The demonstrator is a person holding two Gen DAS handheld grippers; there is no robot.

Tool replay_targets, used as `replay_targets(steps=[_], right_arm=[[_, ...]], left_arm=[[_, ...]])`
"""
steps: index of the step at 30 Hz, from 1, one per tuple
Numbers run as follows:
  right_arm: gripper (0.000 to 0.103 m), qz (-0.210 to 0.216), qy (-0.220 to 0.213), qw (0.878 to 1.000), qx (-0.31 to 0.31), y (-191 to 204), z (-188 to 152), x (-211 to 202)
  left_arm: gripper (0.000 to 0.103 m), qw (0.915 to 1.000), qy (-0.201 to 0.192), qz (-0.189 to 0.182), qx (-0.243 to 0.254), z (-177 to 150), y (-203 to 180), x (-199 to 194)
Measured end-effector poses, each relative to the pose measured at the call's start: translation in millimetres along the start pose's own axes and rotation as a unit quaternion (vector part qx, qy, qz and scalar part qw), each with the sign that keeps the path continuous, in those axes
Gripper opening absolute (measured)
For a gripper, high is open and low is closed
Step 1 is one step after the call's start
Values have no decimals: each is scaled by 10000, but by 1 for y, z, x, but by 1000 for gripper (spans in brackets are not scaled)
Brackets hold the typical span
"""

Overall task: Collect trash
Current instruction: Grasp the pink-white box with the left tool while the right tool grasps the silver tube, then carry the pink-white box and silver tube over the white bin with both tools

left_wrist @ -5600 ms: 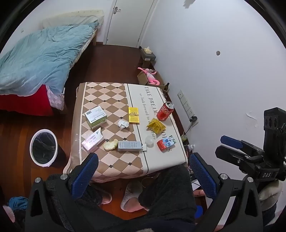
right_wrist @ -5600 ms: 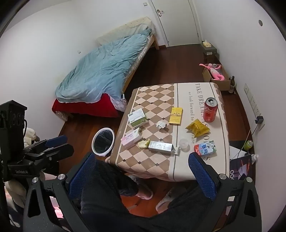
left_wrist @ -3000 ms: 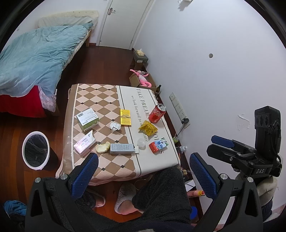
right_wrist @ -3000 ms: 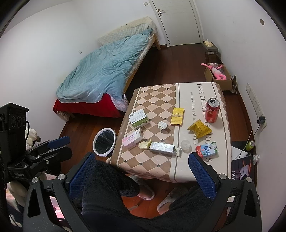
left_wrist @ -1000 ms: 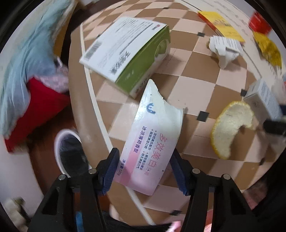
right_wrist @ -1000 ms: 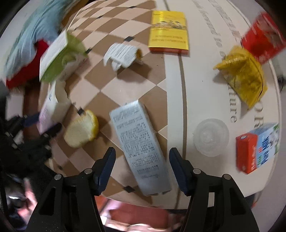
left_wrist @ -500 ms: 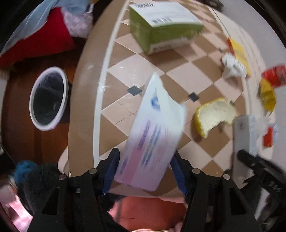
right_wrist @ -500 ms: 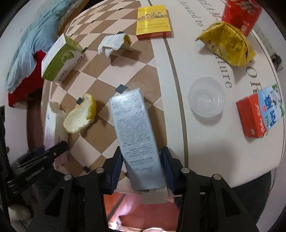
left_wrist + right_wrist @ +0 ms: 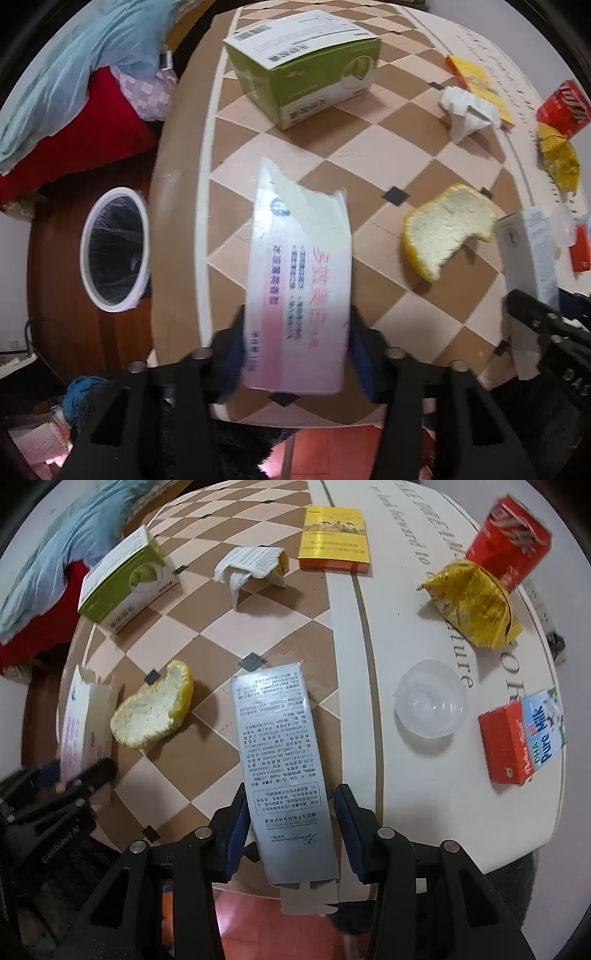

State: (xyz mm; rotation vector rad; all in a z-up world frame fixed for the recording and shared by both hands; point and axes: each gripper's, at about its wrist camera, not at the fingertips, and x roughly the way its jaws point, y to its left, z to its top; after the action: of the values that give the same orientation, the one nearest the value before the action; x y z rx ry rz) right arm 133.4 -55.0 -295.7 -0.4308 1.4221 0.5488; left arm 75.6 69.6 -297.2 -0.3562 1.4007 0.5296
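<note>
My left gripper [image 9: 295, 354] is shut on a torn pink-and-white packet [image 9: 299, 295], held just above the table's near left edge. My right gripper [image 9: 291, 827] is shut on a long silver box [image 9: 280, 760] near the front middle. Orange peel [image 9: 155, 709] lies between the two. A white-rimmed trash bin [image 9: 85, 254] with a black liner stands on the floor left of the table. Still on the checkered cloth are a crumpled paper [image 9: 251, 565], yellow wrapper [image 9: 472, 602], red can [image 9: 509, 554], clear plastic lid [image 9: 430, 703] and milk carton [image 9: 524, 734].
A green box [image 9: 306, 70] and a yellow box [image 9: 334, 539] lie farther back on the table [image 9: 354, 720]. A bed with a blue duvet [image 9: 74, 62] stands beyond the bin. A person's dark-clad legs are under the near edge.
Both grippers came down from high above the table and closed, the left on the pink packet, the right on the silver box. The pink packet has straightened in the left gripper.
</note>
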Motion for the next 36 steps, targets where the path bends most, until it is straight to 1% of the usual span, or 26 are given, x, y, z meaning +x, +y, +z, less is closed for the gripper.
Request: replay_targets(steps=[1,6,12,13,14,15,17,19,22,25,27,30,33,36], right_arm=[[39,-86,-31,9999,-81,-2,-6,-4],[39,-158,-112,9996,-221,11,-8,1],[38,-170,-157,9996,-176,23,-9,2],[38,-160,-162,9996,-173,17,-12,0],[38,-142,-158,9997,-146,19,-12,1],[38,-100,-156,9998,-115,3,-11,-4],[38,59,-167,9998,8,-9,-8,-10],[38,124,-259,9996,38,-16,-5,-22],[38,253,-487,9985,44,-16,-6,-42],[38,413,-744,9964,9,-10,-3,-68],[38,541,-927,9942,-82,-1,3,-87],[38,766,-1147,9901,-255,22,17,-117],[38,1071,-1336,9839,-519,59,37,-140],[38,1379,-1420,9767,-834,103,57,-149]], left_arm=[[43,10000,-24,39,44,0,-1,-1],[43,9999,-110,44,104,-3,-3,-3],[43,9998,-156,76,46,-6,0,-3],[43,9998,-163,88,40,-7,1,-4],[43,9998,-179,98,34,-7,1,-5],[43,9997,-201,109,31,-8,1,-7],[43,9996,-278,69,14,-9,2,-14],[43,9992,-405,48,-7,-11,2,-27],[43,9977,-675,-23,-83,-13,6,-55],[43,9943,-1036,-137,-217,-12,17,-91],[43,9915,-1251,-177,-308,-10,27,-111],[43,9858,-1584,-230,-510,-5,52,-142],[43,9798,-1849,-219,-731,2,88,-165],[43,9742,-2011,-126,-1020,7,134,-178]])
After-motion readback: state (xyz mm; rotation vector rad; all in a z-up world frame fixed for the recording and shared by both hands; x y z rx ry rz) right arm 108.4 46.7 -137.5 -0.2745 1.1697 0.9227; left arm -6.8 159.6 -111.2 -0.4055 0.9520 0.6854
